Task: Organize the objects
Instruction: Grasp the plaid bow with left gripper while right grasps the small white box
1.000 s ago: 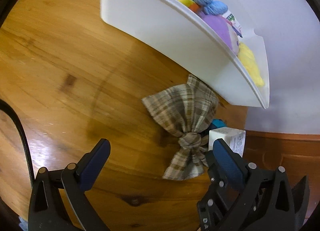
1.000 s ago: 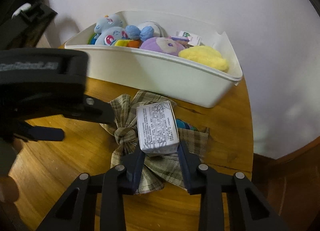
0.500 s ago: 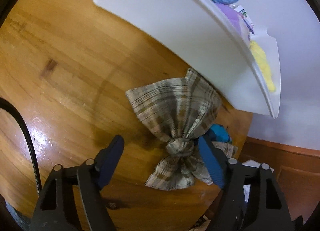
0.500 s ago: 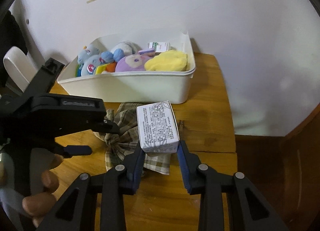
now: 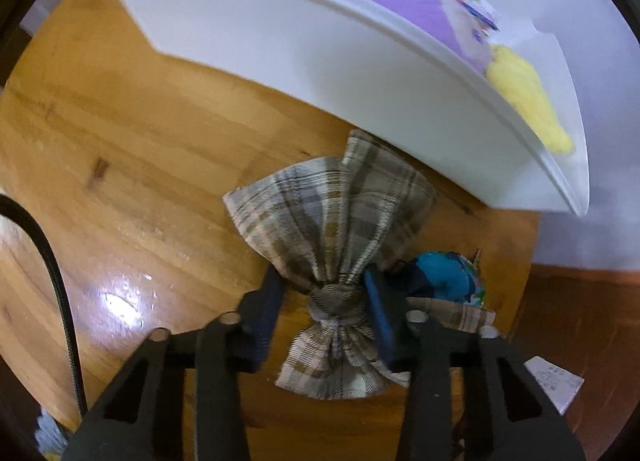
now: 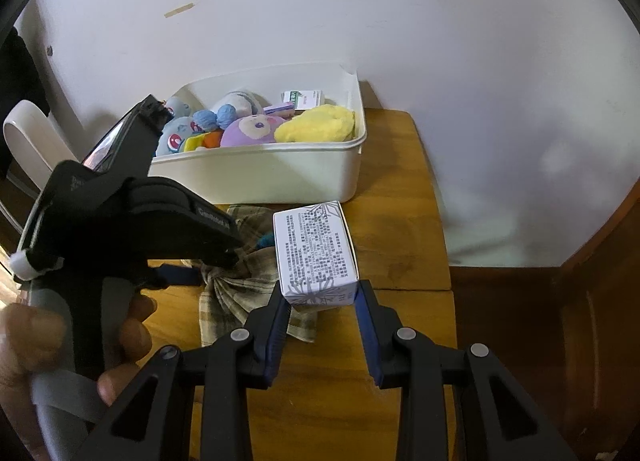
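Note:
A brown plaid fabric bow [image 5: 336, 221] lies on the wooden table [image 5: 120, 181], just in front of the white bin [image 5: 320, 61]. My left gripper [image 5: 324, 289] points down at it and its jaws are closing, with the pads pressing the bow's knot from both sides. A blue toy [image 5: 440, 273] peeks out from under the bow's right wing. My right gripper [image 6: 320, 297] is shut on a white printed box [image 6: 314, 249], held above the table's right part. The box's corner [image 5: 554, 385] also shows in the left wrist view.
The bin [image 6: 260, 173] stands against the white wall and holds several plush toys, among them a purple one [image 6: 252, 129] and a yellow one [image 6: 320, 125]. The table's right edge [image 6: 444, 245] drops to a brown floor. A hand [image 6: 40, 341] grips the left tool.
The left jaws went from wide open to closed around the bow's knot as the gripper came over it. The right gripper drew back and up with the box, rolling level.

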Demonstrator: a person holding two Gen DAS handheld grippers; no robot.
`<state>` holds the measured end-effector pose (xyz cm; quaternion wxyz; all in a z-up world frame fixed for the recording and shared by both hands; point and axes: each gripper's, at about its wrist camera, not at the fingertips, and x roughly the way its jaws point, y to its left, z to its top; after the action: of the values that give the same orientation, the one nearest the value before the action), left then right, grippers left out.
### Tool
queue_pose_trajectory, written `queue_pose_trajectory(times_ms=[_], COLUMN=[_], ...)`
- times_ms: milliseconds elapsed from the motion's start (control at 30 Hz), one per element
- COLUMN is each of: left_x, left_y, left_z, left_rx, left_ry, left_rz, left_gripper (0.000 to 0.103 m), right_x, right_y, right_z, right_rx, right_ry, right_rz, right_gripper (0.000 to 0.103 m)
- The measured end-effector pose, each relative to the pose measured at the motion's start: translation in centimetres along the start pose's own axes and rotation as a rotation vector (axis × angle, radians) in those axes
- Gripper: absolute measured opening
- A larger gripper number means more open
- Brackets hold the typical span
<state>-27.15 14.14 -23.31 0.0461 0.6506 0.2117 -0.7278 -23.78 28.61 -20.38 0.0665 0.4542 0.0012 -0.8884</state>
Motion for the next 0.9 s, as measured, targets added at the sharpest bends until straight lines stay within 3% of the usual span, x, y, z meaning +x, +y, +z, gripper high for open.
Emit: queue_pose_trajectory(times_ms=[33, 133, 333, 600, 633, 667, 733, 800, 900], left_x=[-0.1, -0.7, -3.2, -9.5, -10.6, -10.6, -13.4, -14.0, -16.1], left_y=[-0.1, 0.5, 4.7, 10.7, 11.6, 10.5, 12.9, 13.6, 13.6], left_z=[-0.1, -0.5, -1.1, -3.4, -3.8, -1.9, -1.8, -4.2, -2.3], left_rx=[0.015, 0.044, 0.056, 0.092, 0.103, 0.109, 0.135, 0.17, 0.212], left_ry=[-0.004, -0.004, -0.036, -0.104, -0.122, -0.143, -0.209, -0.285, -0.346], left_rz=[-0.009, -0.01, 0.009, -0.03, -0.038, -0.036, -0.024, 0.0, 0.02], left_gripper=[0.028, 0.025, 0.024, 0.024, 0.024, 0.024, 0.024, 0.024, 0.024], right_x=[0.0, -0.2, -1.2, -2.8, -3.1, -3.5, -4.5, -5.4, -7.3], right_y=[-0.1, -0.3, -0.2, 2.3, 2.7, 3.1, 3.8, 4.4, 5.3], right_z=[-0.1, -0.7, -1.5, -2.3, -2.3, -2.2, -2.1, -1.9, -1.5], right_rx=[0.004, 0.017, 0.049, 0.024, 0.018, 0.013, 0.015, 0.017, -0.001], right_ry=[0.002, 0.008, 0.001, 0.007, 0.005, -0.001, -0.012, -0.019, -0.045], right_rz=[0.002, 0.013, 0.059, 0.103, 0.109, 0.116, 0.136, 0.154, 0.168], right_gripper=[0.033, 0.033, 0.033, 0.033, 0.033, 0.033, 0.033, 0.033, 0.033])
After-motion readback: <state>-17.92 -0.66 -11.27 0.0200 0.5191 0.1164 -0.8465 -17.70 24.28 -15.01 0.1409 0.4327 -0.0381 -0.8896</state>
